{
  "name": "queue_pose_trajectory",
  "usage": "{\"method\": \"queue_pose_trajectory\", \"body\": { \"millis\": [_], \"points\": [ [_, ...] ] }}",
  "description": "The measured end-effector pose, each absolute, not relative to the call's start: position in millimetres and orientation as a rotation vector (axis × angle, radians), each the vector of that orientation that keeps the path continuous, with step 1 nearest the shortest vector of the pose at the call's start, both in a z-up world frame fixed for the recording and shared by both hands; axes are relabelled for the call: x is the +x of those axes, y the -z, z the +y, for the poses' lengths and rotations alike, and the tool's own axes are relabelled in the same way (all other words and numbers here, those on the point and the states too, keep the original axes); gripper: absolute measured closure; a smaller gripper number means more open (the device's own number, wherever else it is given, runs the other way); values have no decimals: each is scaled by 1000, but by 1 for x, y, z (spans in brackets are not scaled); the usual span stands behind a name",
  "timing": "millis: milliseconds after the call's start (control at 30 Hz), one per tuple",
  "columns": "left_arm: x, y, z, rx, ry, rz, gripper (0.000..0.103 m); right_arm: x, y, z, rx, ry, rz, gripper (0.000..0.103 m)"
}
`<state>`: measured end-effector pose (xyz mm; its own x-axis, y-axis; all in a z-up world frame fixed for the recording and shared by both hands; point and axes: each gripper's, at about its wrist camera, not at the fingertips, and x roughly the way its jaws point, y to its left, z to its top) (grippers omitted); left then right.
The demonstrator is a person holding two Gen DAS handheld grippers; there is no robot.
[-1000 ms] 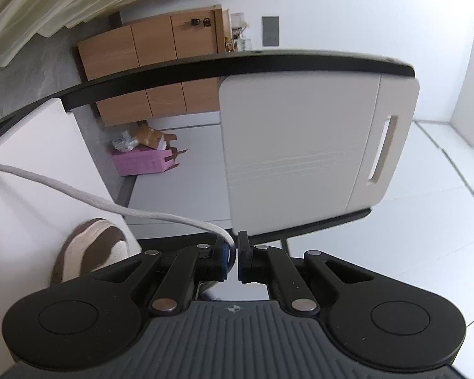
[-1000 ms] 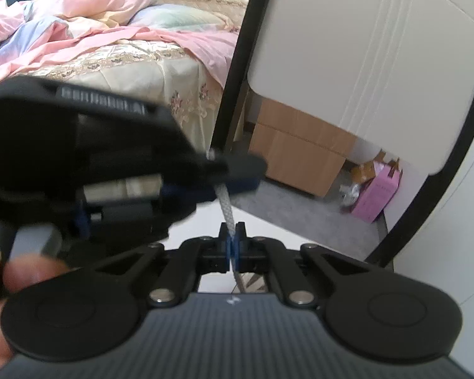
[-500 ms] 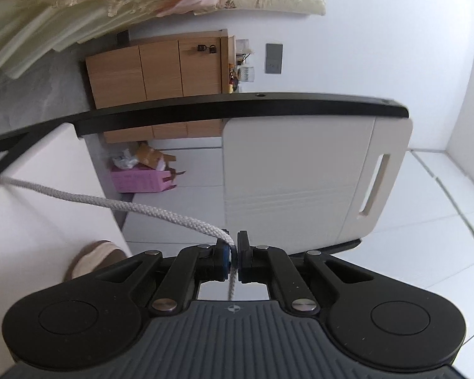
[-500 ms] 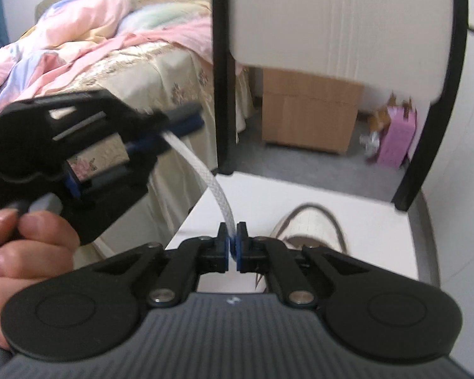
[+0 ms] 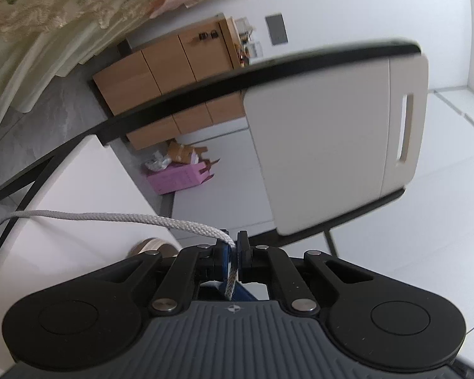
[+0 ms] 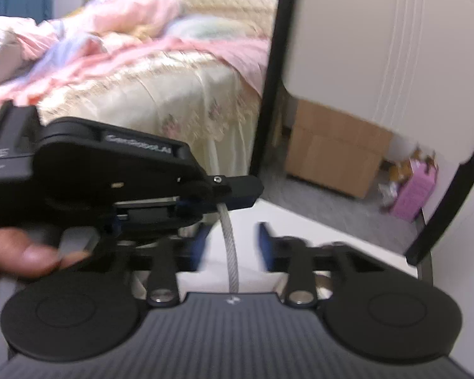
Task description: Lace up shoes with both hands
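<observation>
The left gripper (image 5: 235, 248) is clamped on the shoelace (image 5: 117, 218); its jaws stand almost together with the woven cord pinched between them, the short end hanging down past the pads and the long run trailing off to the left across the white tabletop (image 5: 79, 221); in the right wrist view the same gripper shows from the side, a hand (image 6: 19, 252) on its handle, the lace dropping from its tip; the right gripper (image 6: 232, 243) has its jaws apart and closing, the lace running down the gap between them and touching neither blue pad, so it holds nothing at this moment; the shoe (image 5: 151, 246) is barely visible, only a beige and brown edge peeking out just above the left gripper's body, so how many eyelets are threaded cannot be told; judging from the free lace held up between both tools, the lacing looks mid-way, a hand-over of the cord under way, with threading and tightening likely left to do.
</observation>
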<state>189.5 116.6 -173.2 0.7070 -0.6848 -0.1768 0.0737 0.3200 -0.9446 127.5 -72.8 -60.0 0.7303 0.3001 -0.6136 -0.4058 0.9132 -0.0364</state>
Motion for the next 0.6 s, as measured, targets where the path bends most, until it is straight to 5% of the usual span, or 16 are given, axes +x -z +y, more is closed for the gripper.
{"method": "queue_pose_trajectory", "body": {
  "millis": [600],
  "points": [
    [177, 112, 124, -1181, 345, 603, 99, 126, 45, -117, 184, -402, 690, 99]
  ]
}}
